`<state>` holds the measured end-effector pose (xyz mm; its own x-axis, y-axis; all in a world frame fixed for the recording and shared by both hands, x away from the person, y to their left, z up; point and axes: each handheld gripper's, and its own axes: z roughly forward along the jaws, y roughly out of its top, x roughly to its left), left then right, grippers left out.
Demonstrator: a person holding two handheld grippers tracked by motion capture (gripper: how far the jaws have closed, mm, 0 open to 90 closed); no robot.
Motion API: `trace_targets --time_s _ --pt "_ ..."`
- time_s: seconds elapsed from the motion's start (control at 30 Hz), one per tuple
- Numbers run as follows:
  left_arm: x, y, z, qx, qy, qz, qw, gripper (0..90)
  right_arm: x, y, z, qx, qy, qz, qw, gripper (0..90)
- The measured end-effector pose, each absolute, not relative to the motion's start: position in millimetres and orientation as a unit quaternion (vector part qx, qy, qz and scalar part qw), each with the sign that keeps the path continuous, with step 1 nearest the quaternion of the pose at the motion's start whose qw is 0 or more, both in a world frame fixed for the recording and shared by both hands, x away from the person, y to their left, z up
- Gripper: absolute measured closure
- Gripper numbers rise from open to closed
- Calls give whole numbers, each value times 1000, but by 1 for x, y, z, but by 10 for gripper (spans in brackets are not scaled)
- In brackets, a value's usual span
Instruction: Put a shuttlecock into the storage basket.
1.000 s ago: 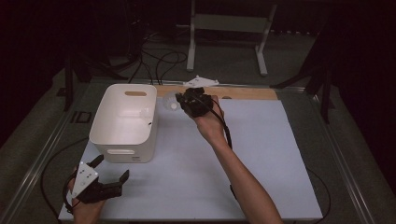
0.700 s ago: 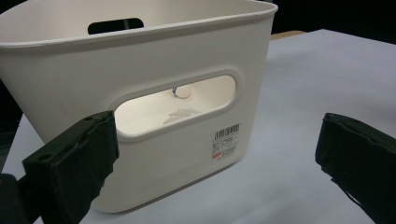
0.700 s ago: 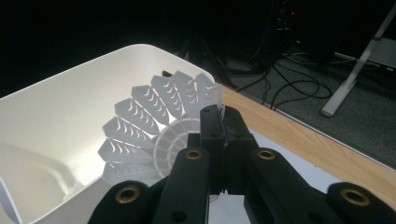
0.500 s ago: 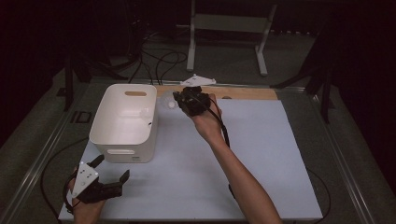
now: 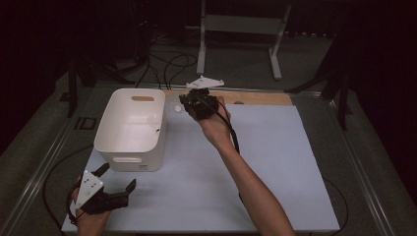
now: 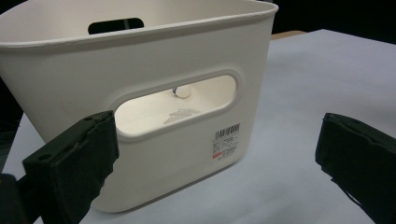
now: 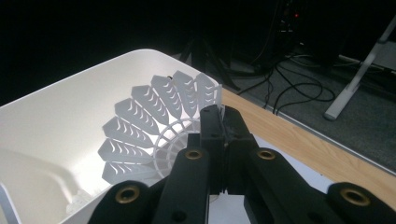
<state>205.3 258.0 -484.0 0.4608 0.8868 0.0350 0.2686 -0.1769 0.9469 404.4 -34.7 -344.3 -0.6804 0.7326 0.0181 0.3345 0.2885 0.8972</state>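
**Shuttlecock held at the bin's rim**

Shifted slightly toward the white bin (image 5: 129, 129) over the last second: right gripper (image 5: 189, 104), then a little farther from the bin's right wall, now just beside its far right corner. Unmoved meanwhile: left gripper (image 5: 117, 181), low at the near left corner of the pale mat (image 5: 275, 162).

Pinched between the right gripper's (image 7: 219, 135) closed jaws: a white plastic shuttlecock (image 7: 154, 126), gripped at the edge of its skirt, feather vanes fanned out to the left of the jaws and poised over the bin's (image 7: 56, 126) rim. Seen from above as a small pale blob (image 5: 175, 108) between bin wall and jaws, raised off the table. Cannot tell whether touching the rim.

Spread wide and gripping nothing: left gripper (image 6: 215, 154), jaws pointed at the bin's (image 6: 154, 56) near wall, one jaw in front of the left end of the handle slot, the other well off to the right over the mat. Visible through that slot: another shuttlecock (image 6: 182, 109) lying on the bin floor. Stuck on the wall below the slot: a barcode label (image 6: 225, 142).

Beyond the mat: a wooden strip (image 5: 255, 98) along the far table edge, cables (image 5: 167, 64) on the floor behind.
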Motion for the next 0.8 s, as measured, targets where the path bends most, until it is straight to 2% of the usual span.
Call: trace_targets --time_s 0.8 --pt "205 259 -484 698 414 315 492 0 411 -22 -341 351 768 496 203 892"
